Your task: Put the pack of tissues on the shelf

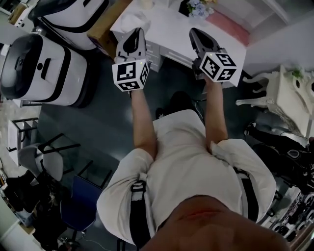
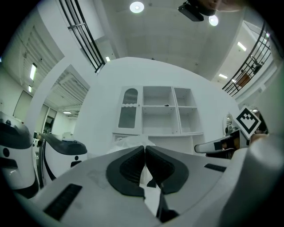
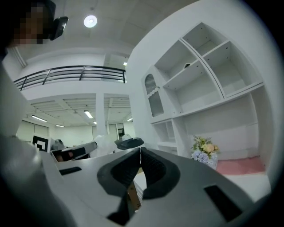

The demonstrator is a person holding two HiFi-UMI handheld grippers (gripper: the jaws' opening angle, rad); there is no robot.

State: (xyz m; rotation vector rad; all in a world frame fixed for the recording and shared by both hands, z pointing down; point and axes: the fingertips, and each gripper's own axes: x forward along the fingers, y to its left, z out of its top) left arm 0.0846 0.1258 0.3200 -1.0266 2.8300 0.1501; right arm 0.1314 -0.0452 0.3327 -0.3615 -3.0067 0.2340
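The pack of tissues (image 1: 135, 19), a white crinkled bundle, lies on the left end of the white desk (image 1: 171, 27). In the left gripper view it shows just behind the jaws as the same pale bundle (image 2: 129, 142). My left gripper (image 1: 136, 34) is held in the air just short of it, jaws shut with nothing between them (image 2: 144, 150). My right gripper (image 1: 197, 35) hovers beside it to the right, also shut and empty (image 3: 140, 151). The white shelf unit (image 2: 160, 111) with open compartments rises behind the desk and shows large in the right gripper view (image 3: 199, 84).
A vase of flowers (image 1: 196, 7) and a pink mat (image 1: 228, 24) sit on the desk's right part. A cardboard box (image 1: 104, 29) and white rounded robot machines (image 1: 44, 68) stand left of the desk. A white ornate side table (image 1: 289, 95) is at the right.
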